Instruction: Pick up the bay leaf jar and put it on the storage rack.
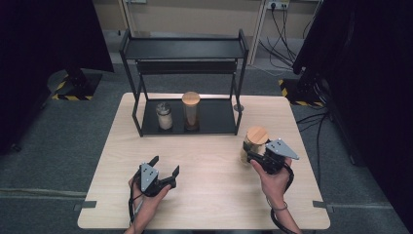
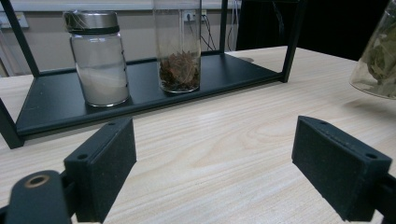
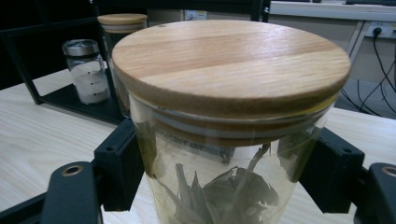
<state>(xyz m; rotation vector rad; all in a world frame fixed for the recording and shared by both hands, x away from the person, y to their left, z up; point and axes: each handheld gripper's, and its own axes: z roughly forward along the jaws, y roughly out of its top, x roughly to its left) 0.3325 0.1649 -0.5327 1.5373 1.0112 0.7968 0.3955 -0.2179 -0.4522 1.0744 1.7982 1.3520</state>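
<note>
Gripping a clear glass jar with a round wooden lid (image 3: 231, 60) and dried green leaves inside, our right hand-held gripper (image 1: 256, 157) has its two black jaws pressed against the glass on either side, just under the lid. We see the jar standing on the right part of the pale wooden counter (image 1: 209, 161), well in front of the black metal two-tier shelf rack (image 1: 182, 48) at the far edge.

Our left hand-held gripper (image 1: 167, 165) sits over the near left part of the counter with its jaws wide apart and only bare wood between them.

On the rack's bottom tray stand a short glass jar with a metal lid and white contents (image 2: 99, 60) and, just beside it, a taller glass jar with a wooden lid and brown dried pieces at the bottom (image 1: 191, 112). Both are well apart from the leaf jar.
</note>
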